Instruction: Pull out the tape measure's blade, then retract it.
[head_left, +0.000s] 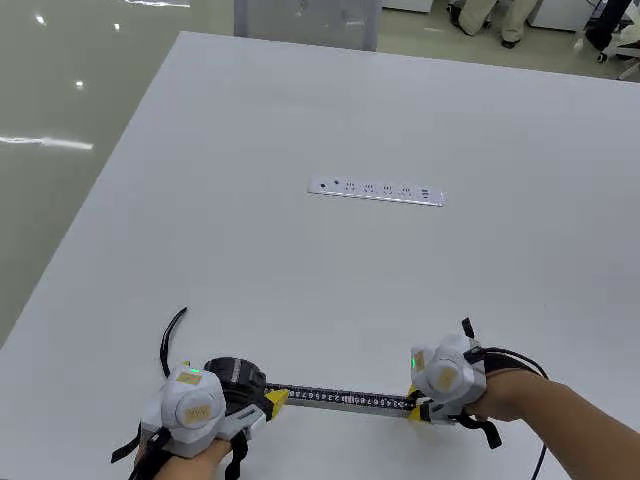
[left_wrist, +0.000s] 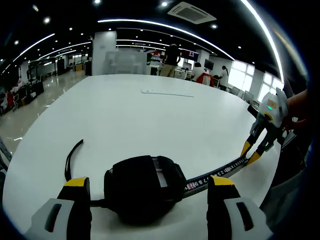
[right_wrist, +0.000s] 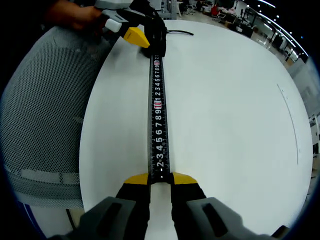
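The right tongs (right_wrist: 161, 179) pinch the blade (right_wrist: 158, 115) (pulled out); left tongs (left_wrist: 148, 181) straddle the case (left_wrist: 140, 197), wide.

We see a black tape measure case (left_wrist: 142, 187) and its black blade (right_wrist: 158, 115) with white numbers and some red marks. The left gripper (left_wrist: 148, 181) and the right gripper (right_wrist: 160, 178) are light grey with yellow fingers (right_wrist: 136, 178). The counter (head_left: 300, 130) and the power strip (head_left: 376, 191) are white.

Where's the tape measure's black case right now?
Head view: the case sits near left on the table, between the jaws of the left gripper, its blade running right to the right gripper.
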